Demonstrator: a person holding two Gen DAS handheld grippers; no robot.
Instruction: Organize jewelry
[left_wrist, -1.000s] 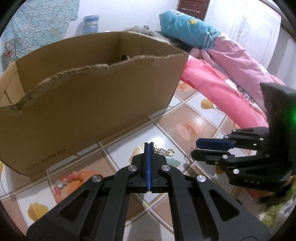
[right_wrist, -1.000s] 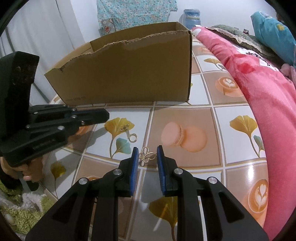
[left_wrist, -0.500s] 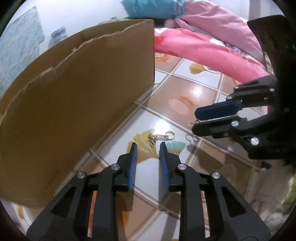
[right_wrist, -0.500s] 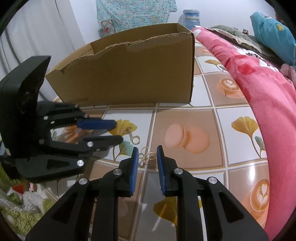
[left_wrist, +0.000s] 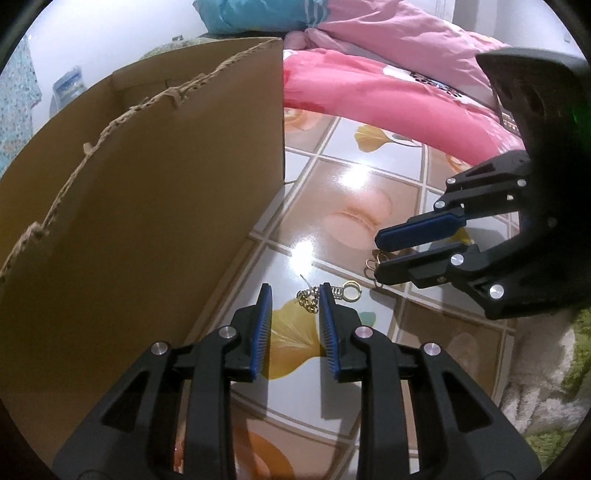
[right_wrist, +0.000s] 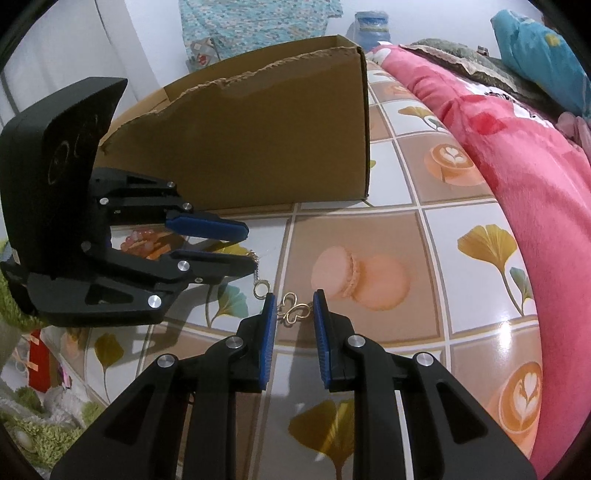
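A gold chain earring with a ring (left_wrist: 314, 296) lies on the patterned tile floor just beyond my left gripper (left_wrist: 295, 293), whose blue pads stand apart with nothing pressed between them. In the right wrist view the same earring (right_wrist: 260, 285) lies below the left gripper (right_wrist: 250, 246). A gold looped wire earring (right_wrist: 293, 311) lies on the floor between the tips of my right gripper (right_wrist: 293, 298), with a gap on both sides; the pads do not touch it. In the left wrist view that earring (left_wrist: 372, 263) peeks out at the right gripper (left_wrist: 377, 254).
A torn-edged cardboard box (left_wrist: 147, 203) (right_wrist: 277, 147) stands on the floor just behind both earrings. A pink bead bracelet (right_wrist: 140, 240) lies behind the left gripper. A pink blanket (right_wrist: 517, 166) borders the right side, and a green shaggy rug (right_wrist: 37, 424) the near left.
My left gripper went from shut to open, rolled, and moved in on the chain earring. The right gripper stayed put over the looped earring.
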